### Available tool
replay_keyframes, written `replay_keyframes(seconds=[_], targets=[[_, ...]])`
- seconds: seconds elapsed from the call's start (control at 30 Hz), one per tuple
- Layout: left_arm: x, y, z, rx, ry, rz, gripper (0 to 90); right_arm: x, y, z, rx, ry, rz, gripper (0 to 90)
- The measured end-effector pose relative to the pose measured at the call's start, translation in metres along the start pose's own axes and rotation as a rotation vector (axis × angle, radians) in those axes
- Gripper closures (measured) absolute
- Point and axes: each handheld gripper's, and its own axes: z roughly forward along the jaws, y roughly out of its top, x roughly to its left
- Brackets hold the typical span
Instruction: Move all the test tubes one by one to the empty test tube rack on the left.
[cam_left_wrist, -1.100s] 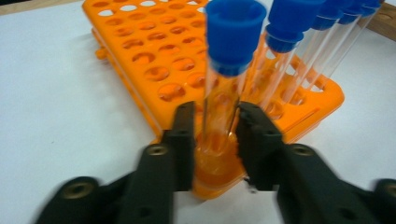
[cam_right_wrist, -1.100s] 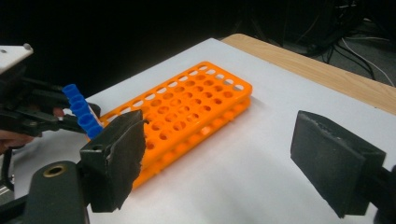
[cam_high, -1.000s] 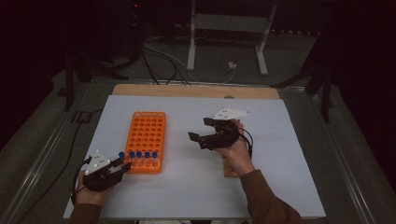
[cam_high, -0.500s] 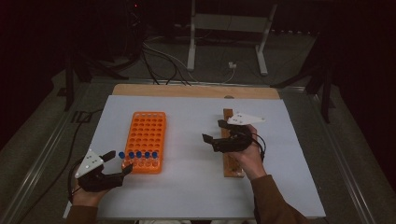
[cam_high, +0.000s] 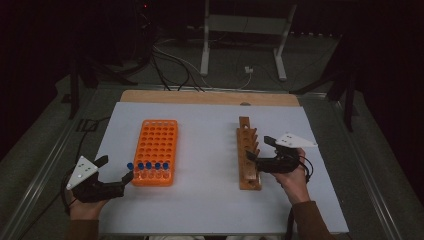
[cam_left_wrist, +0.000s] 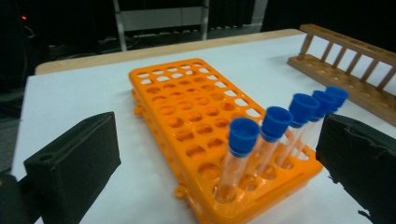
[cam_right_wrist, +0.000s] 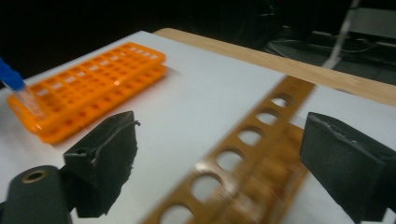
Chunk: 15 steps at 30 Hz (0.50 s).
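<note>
The left gripper (cam_high: 116, 169), jaws just opened and empty, sits beside an orange rack (cam_high: 156, 137) holding five blue-capped tubes (cam_high: 148, 166) upright in its near row. The wooden rack (cam_high: 247, 150), running front to back, is apparently still unfilled. The right gripper (cam_high: 260, 150) straddles it, jaws apart.

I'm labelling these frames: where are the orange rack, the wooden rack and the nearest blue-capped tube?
orange rack (cam_high: 159, 142), high view, empty middle holes.
wooden rack (cam_high: 247, 150), high view, top bar.
nearest blue-capped tube (cam_left_wrist: 243, 135), left gripper view, its cap.
</note>
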Motion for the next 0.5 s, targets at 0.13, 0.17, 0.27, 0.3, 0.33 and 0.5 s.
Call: replay_keyframes(seconds=[0.13, 0.17, 0.27, 0.3, 0.33, 0.5], targets=[[0.003, -0.001, -0.002, -0.012, 0.014, -0.002, 0.3, -0.006, -0.011, -0.012, -0.005, -0.025, -0.005, 8.7], [0.003, -0.001, -0.001, -0.016, 0.016, -0.007, 0.3, -0.007, -0.014, -0.014, -0.002, -0.029, -0.004, 8.0], [0.005, -0.002, -0.002, -0.028, 0.026, -0.009, 0.3, -0.011, -0.022, -0.022, -0.018, -0.051, -0.007, 7.8], [0.005, -0.002, -0.002, -0.032, 0.025, -0.011, 0.3, -0.013, -0.024, -0.025, -0.026, -0.058, 0.001, 7.7], [0.005, -0.002, -0.002, -0.035, 0.028, -0.011, 0.3, -0.015, -0.026, -0.028, -0.029, -0.062, 0.004, 7.5], [0.007, -0.004, -0.004, -0.055, 0.046, -0.017, 0.3, -0.022, -0.039, -0.039, -0.046, -0.083, 0.015, 6.8]])
